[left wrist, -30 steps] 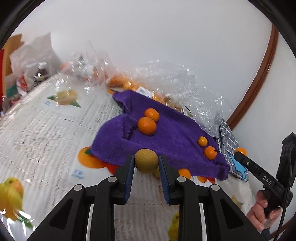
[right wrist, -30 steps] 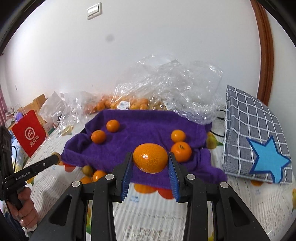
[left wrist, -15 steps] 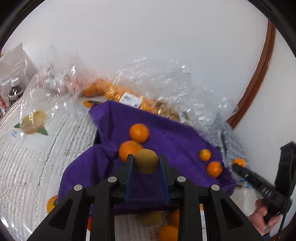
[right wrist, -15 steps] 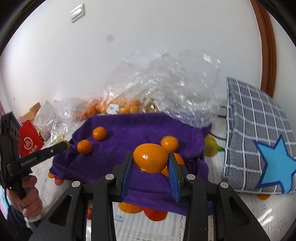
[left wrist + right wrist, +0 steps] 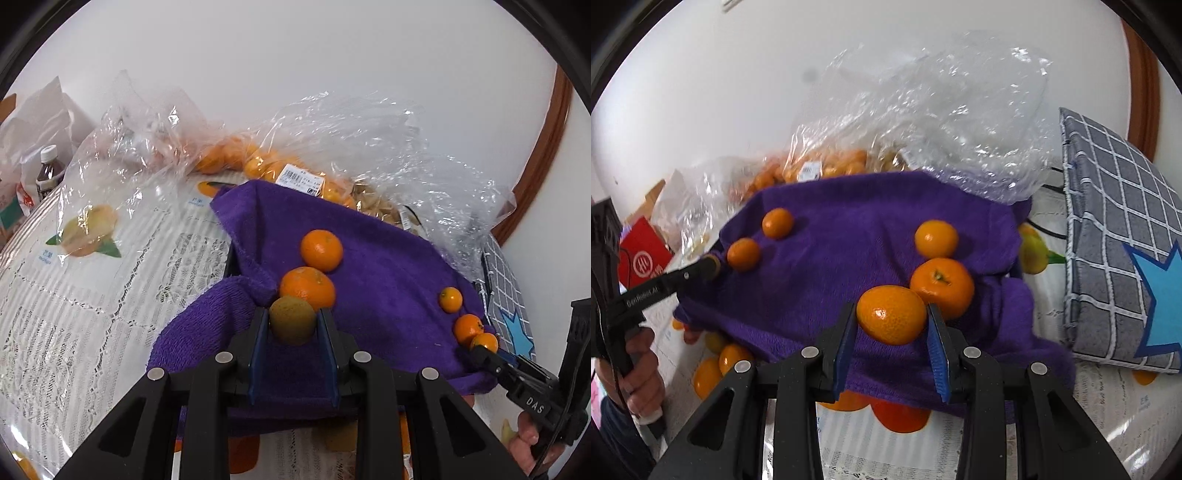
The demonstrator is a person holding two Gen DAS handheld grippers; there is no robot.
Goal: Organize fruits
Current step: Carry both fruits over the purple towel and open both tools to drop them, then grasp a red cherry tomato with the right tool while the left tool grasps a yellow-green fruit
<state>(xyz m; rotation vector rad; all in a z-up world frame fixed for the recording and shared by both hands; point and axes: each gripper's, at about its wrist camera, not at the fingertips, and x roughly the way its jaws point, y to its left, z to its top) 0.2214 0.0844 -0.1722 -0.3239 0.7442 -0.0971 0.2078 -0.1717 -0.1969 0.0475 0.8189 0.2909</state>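
My left gripper (image 5: 291,325) is shut on a small brown-green fruit (image 5: 291,319), held over the purple towel (image 5: 388,295) just in front of two oranges (image 5: 308,286). My right gripper (image 5: 892,317) is shut on an orange (image 5: 891,314), held over the towel (image 5: 831,266) next to two more oranges (image 5: 942,286). Two small oranges (image 5: 744,253) lie at the towel's left side beside the left gripper's tip (image 5: 709,267). The right gripper also shows in the left wrist view (image 5: 480,349), holding its orange near two small oranges (image 5: 450,299).
Clear plastic bags of oranges (image 5: 258,162) lie behind the towel against the wall. A grey checked cushion with a blue star (image 5: 1119,236) stands at the right. A bottle (image 5: 46,173) and a red bag (image 5: 642,254) are at the left. Loose oranges (image 5: 716,365) lie on the lace tablecloth.
Both grippers have moved forward and down over the towel, each still holding its fruit. The oranges on the towel now sit close to the fingertips.
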